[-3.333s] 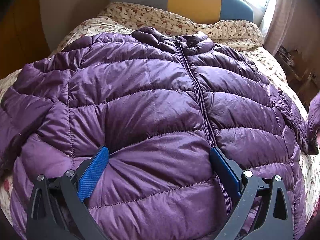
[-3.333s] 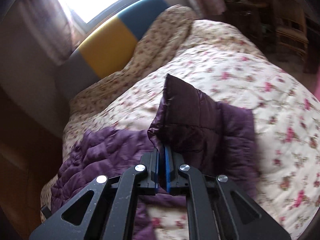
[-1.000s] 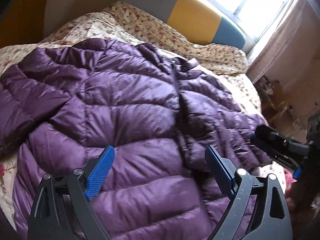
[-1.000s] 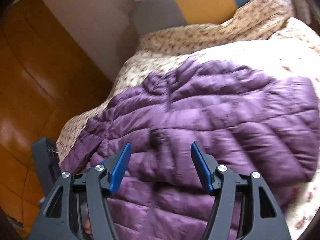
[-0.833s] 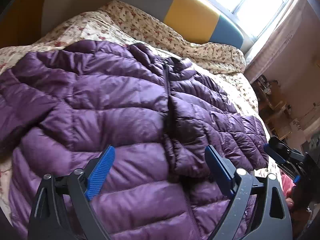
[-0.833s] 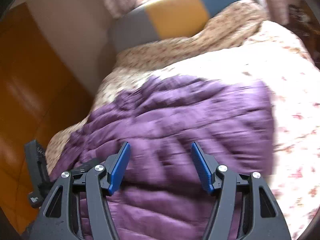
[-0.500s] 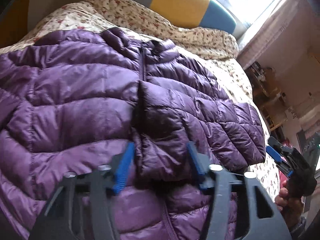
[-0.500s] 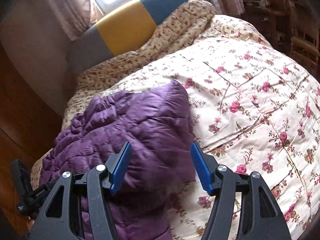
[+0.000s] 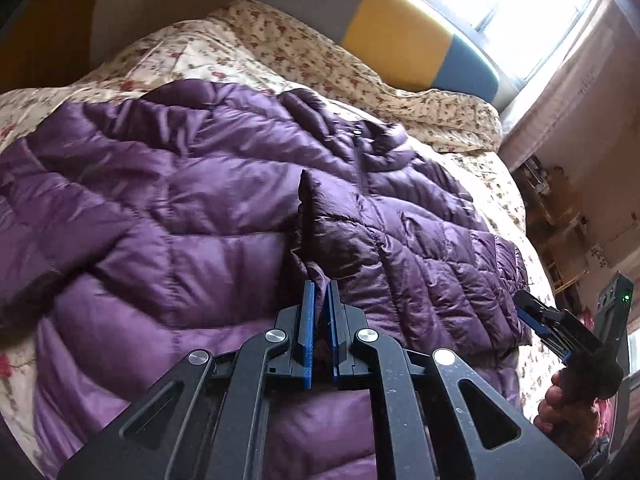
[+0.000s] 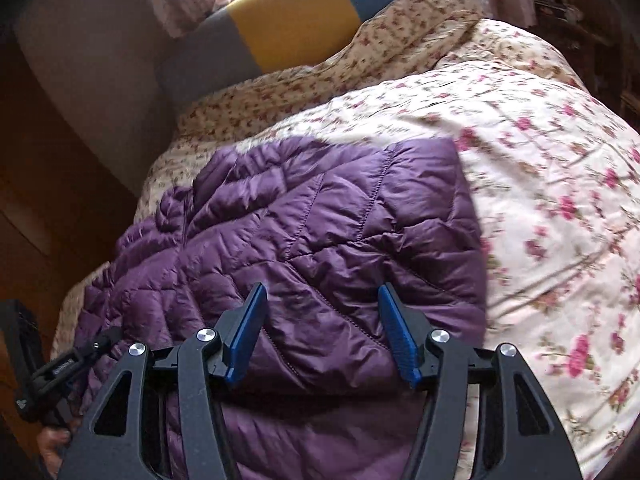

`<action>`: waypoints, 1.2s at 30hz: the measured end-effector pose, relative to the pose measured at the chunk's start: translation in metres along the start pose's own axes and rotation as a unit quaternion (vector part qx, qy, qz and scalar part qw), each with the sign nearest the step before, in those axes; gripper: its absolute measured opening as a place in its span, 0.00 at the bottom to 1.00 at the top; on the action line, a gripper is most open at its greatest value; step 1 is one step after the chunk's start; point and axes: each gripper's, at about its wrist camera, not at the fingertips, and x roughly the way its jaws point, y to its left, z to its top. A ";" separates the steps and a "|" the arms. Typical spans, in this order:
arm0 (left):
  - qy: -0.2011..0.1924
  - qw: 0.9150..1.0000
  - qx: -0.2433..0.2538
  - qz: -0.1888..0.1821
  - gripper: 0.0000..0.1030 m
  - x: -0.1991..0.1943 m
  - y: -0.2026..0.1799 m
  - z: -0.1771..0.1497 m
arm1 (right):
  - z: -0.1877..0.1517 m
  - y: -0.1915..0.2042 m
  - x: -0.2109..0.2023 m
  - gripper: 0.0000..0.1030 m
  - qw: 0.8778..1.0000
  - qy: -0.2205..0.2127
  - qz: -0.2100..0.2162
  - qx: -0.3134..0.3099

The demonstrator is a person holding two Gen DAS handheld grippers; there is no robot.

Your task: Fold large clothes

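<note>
A purple quilted down jacket (image 9: 180, 220) lies front up on the bed, zipped, with its right sleeve (image 9: 420, 264) folded across the chest. My left gripper (image 9: 320, 292) is shut on the end of that sleeve, and a ridge of fabric stands up from its pads. In the right wrist view the jacket (image 10: 320, 232) fills the middle. There my right gripper (image 10: 322, 290) hangs open just above the folded sleeve, its blue pads apart and nothing pinched. The right gripper (image 9: 532, 312) also shows at the jacket's right edge, held by a hand (image 9: 560, 404).
The jacket rests on a floral quilt (image 10: 560, 200) that covers the bed. A grey, yellow and blue headboard (image 9: 400, 28) stands under a bright window. A wooden wardrobe (image 10: 48, 200) is on the left, and cluttered shelves (image 9: 560, 200) stand beyond the bed's right side.
My left gripper has gone from wide open to shut on the sleeve's end. The right gripper has swung from the quilt's side over the folded sleeve and dropped closer to it.
</note>
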 end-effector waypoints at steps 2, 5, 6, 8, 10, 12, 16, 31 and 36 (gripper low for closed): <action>0.002 1.000 0.004 0.016 0.06 0.001 0.006 -0.001 | -0.003 0.010 0.013 0.58 1.000 0.008 -0.016 -0.017; 0.006 0.999 0.006 0.031 0.06 0.006 0.014 -0.004 | -0.010 0.025 0.032 0.58 0.998 0.019 -0.041 -0.045; 0.009 0.999 0.003 0.032 0.06 0.009 0.016 -0.006 | -0.014 0.029 0.039 0.58 0.997 0.024 -0.055 -0.055; 0.010 0.999 -0.002 0.031 0.06 0.010 0.021 -0.009 | -0.019 0.033 0.050 0.58 0.995 0.028 -0.071 -0.067; 0.006 1.000 -0.009 0.028 0.06 0.008 0.022 -0.011 | -0.024 0.037 0.057 0.59 0.992 0.019 -0.089 -0.082; -0.003 0.999 -0.018 0.033 0.19 0.001 0.022 -0.014 | -0.027 0.040 0.061 0.59 0.990 0.014 -0.102 -0.096; -0.061 0.996 -0.015 0.060 0.70 -0.027 0.010 -0.022 | -0.027 0.039 0.064 0.59 0.989 0.011 -0.107 -0.100; 0.000 0.999 0.022 0.042 0.69 0.041 -0.024 -0.007 | -0.033 0.044 0.063 0.61 0.988 -0.003 -0.112 -0.106; -0.015 0.997 0.043 0.059 0.69 0.048 -0.027 -0.013 | -0.037 0.046 0.064 0.61 0.986 -0.006 -0.121 -0.114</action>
